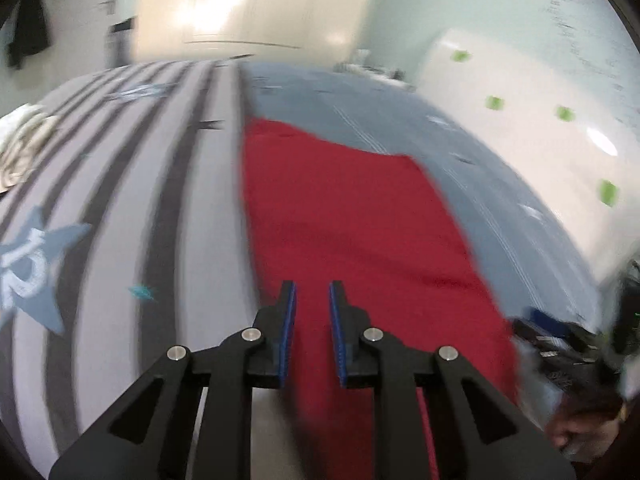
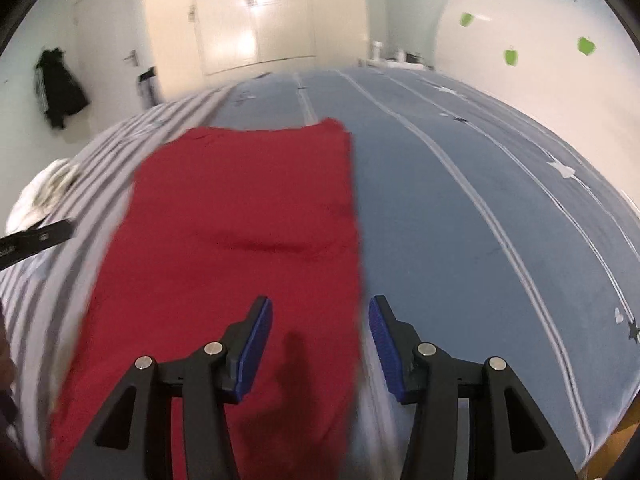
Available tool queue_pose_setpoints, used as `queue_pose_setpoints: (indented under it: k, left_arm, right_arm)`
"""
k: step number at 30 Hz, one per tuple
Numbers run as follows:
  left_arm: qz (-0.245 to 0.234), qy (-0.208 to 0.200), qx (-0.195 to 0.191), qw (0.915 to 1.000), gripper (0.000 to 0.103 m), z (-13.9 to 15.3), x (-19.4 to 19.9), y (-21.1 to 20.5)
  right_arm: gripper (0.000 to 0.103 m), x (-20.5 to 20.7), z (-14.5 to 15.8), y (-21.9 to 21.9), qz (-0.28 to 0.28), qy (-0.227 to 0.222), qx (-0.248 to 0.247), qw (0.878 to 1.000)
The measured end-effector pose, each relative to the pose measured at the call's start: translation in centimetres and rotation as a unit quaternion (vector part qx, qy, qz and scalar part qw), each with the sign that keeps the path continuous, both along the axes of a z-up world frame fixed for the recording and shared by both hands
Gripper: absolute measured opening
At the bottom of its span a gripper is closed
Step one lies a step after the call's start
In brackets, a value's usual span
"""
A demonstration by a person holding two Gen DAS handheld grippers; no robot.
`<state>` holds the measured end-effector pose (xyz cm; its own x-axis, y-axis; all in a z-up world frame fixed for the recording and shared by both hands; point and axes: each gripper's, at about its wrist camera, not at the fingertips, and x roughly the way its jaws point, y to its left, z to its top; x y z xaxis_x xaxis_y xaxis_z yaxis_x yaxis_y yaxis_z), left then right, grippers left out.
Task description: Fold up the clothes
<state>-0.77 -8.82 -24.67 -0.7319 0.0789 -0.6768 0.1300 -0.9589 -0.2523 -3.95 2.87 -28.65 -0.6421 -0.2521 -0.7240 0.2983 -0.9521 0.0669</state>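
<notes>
A pale-walled bedroom with cream cupboard doors [image 2: 256,12] lay behind a bed [image 2: 460,208] spread with a blue and grey striped cover. On it, near the middle seam of the cover, a red garment [image 2: 240,240] lay flat as a long folded rectangle, its edges fairly straight. A crumpled white cloth [image 1: 20,144] sat well apart at the far left edge of the bed. The left gripper [image 1: 312,312] hung above the near end of the red garment, its jaws narrow with nothing between them. The right gripper [image 2: 320,336] hovered over the garment's right edge, its jaws about half open and likewise empty. The next fold, it seemed, would go best with each gripper pinching one near corner through all the layers, lifting both evenly and laying them onto the far edge so the sides lined up.
</notes>
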Motion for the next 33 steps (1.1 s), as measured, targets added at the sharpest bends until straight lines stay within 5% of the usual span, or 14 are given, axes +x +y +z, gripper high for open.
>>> queue_pose_setpoints:
  k: [3,7,12,17,21,22,25,30,33]
  left_arm:
    - [-0.025,-0.028,-0.025,0.9989,0.013,-1.7,1.5,3.7]
    - [0.049,-0.103,-0.085,0.9899,0.015,-7.0,2.5,2.1]
    - [0.097,-0.064,-0.033,0.9927,0.015,-4.8,6.3,1.9]
    - [0.023,-0.009,-0.004,0.9997,0.015,-1.0,9.1,6.8]
    - [0.002,-0.059,-0.045,0.9972,0.015,-3.4,9.4,9.2]
    - [0.012,-0.080,-0.059,0.9950,0.008,-4.5,9.5,8.8]
    - [0.014,-0.077,-0.047,0.9958,0.002,-5.5,10.8,7.3]
    - [0.047,-0.081,-0.062,0.9937,0.002,-3.8,12.2,7.0]
    - [0.068,-0.069,-0.057,0.9937,0.012,-3.0,12.9,6.5]
  right_arm:
    - [0.046,2.3,-1.4,-1.0,0.009,-0.014,0.011,1.000]
    - [0.047,4.0,-5.4,-0.1,-0.009,-0.031,0.058,0.998]
    - [0.054,6.1,-3.8,3.1,-0.051,-0.013,0.024,0.998]
    - [0.054,8.8,-0.6,2.3,-0.021,0.007,-0.025,0.999]
    - [0.053,9.5,-3.0,0.4,0.006,-0.039,-0.007,0.999]
    - [0.053,9.4,-4.0,0.5,0.006,-0.054,0.000,0.999]
    - [0.060,9.5,-5.1,1.8,0.013,-0.081,-0.026,0.996]
    - [0.060,11.2,-1.9,3.4,-0.002,-0.040,-0.014,0.999]
    - [0.060,11.0,-0.7,5.0,-0.026,-0.019,-0.014,0.999]
